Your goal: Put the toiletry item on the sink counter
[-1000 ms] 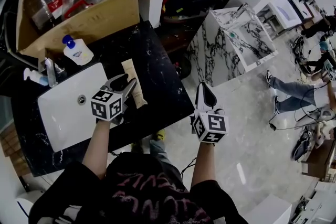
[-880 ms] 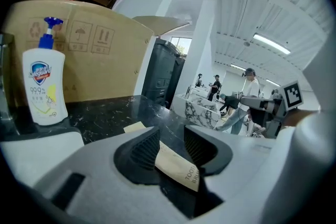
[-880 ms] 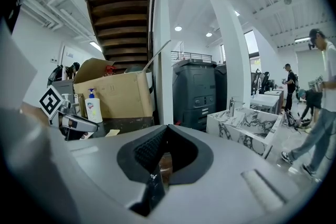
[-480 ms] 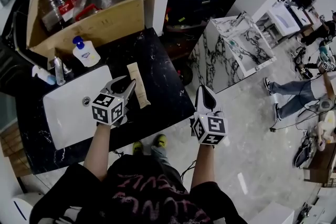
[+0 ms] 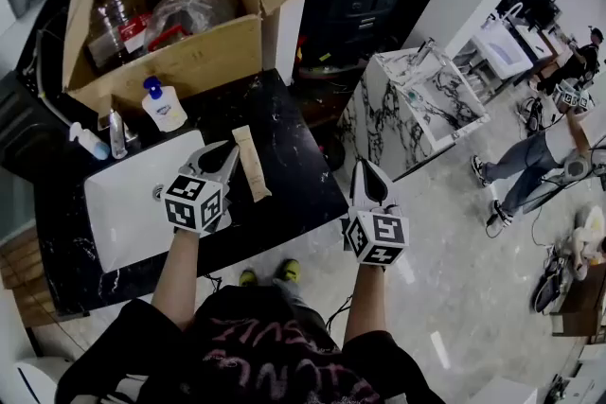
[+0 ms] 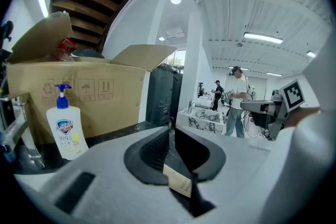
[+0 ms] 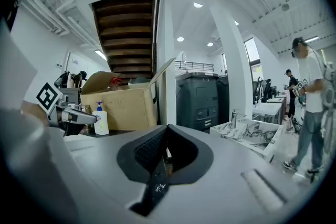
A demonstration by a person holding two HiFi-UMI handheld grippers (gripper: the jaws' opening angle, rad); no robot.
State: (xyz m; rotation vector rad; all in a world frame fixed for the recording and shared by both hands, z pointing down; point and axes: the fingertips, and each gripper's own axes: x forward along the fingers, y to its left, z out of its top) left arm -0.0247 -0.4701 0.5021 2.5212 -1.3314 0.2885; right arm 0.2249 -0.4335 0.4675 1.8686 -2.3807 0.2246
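Observation:
The toiletry item, a flat tan toothbrush box (image 5: pixel 251 163), lies loose on the black marble sink counter (image 5: pixel 294 175), just right of the white basin (image 5: pixel 118 222). My left gripper (image 5: pixel 223 156) hovers above the basin's right edge, lifted clear of the box. Its jaws have just been closing and now stand together with nothing between them. In the left gripper view (image 6: pixel 170 126) the box (image 6: pixel 178 182) shows below, through the gap behind the tips. My right gripper (image 5: pixel 370 177) hangs shut and empty over the floor, right of the counter; the right gripper view (image 7: pixel 167 129) shows its tips meeting.
A pump soap bottle (image 5: pixel 163 105) stands behind the basin, with a faucet (image 5: pixel 115 132) and a small bottle (image 5: pixel 90 142) beside it. An open cardboard box (image 5: pixel 189 61) of goods sits behind the counter. A marble sink unit (image 5: pixel 417 104) stands on the floor at right, with people beyond.
Both grippers have risen. The left gripper's jaws have closed from wide open, leaving the tan box lying on the counter.

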